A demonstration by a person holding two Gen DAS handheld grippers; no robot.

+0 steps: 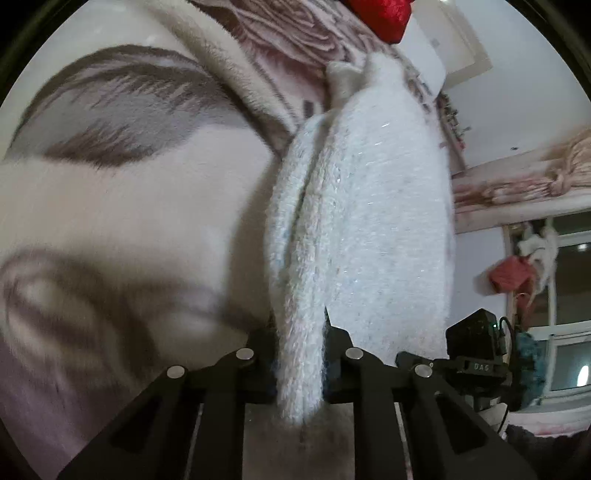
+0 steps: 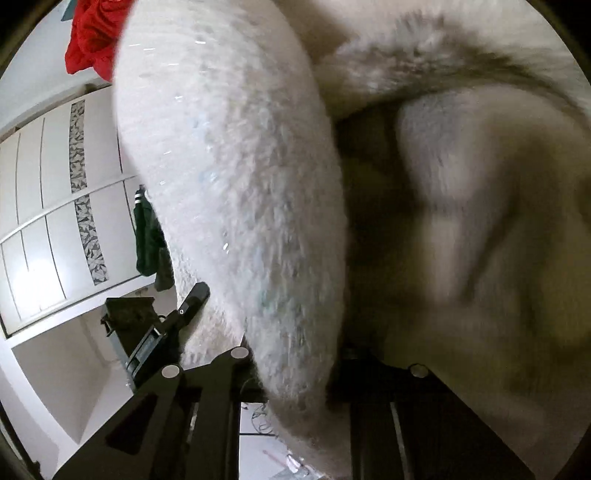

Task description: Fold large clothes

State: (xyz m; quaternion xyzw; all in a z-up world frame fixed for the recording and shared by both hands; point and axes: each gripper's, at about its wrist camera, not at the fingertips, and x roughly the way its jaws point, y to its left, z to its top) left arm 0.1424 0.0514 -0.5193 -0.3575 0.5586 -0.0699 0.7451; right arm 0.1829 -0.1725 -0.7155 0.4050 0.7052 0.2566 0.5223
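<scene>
- Two claws are each pinching the same fluffy white garment (image 1: 354,229), a shaggy knit flecked with small shiny threads.
- Low in the middle of the left wrist view, the left gripper (image 1: 300,354) is clamping a bunched fold of the garment between its nearly closed jaws; a tail of the knit is hanging down past the fingers toward the bottom of the frame.
- Above that claw, the garment is rising through the centre of the frame and narrowing toward the upper middle, where it is lying against a plush blanket (image 1: 122,192) with grey leaf-like markings filling the left half.
- A red cloth (image 1: 384,16) is sitting at the top edge, right of centre.
- In the right wrist view, the right gripper (image 2: 295,373) is closing tightly on another thick fold, low and central; its right finger is largely lost in shadow.
- From that claw the garment is sweeping up and left to the top of the frame, covering the centre.
- A white wardrobe (image 2: 48,229) with patterned strips is standing at the left edge.
</scene>
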